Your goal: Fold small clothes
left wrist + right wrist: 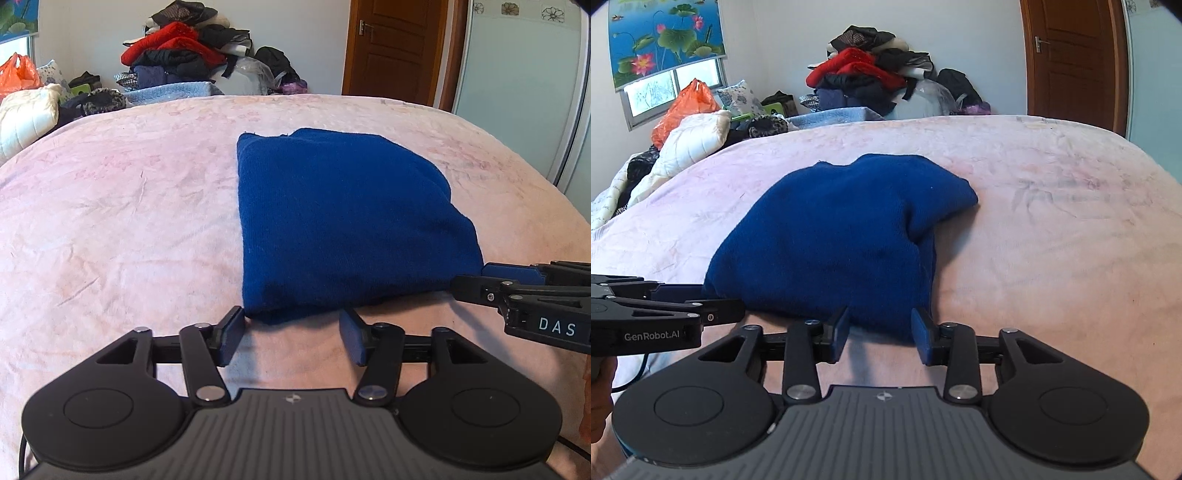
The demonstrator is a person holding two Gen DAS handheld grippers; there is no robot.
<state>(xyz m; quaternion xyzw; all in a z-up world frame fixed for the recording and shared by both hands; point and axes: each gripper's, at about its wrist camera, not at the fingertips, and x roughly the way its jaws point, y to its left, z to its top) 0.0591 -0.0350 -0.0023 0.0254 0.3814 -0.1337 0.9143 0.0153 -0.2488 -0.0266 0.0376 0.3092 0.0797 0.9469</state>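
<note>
While the blue garment point(343, 221) lies folded into a compact block on the pink bed cover point(110, 221), close to the bed's near edge, both tools are held at its near hem. The left gripper point(291, 334) is seen with its fingers spread and nothing pinched; the cloth's near left corner lies just ahead of them. The right gripper point(881, 332) is likewise spread, with the hem's right end bulging between its fingers but not clamped. A loose flap is seen sagging down the garment's right side, so the fold could be judged unfinished there. If either tool is drawn back carelessly, a finger could snag the knit and the top layer could be dragged open. The clothes pile point(192, 48) beyond the far edge is well apart.
</note>
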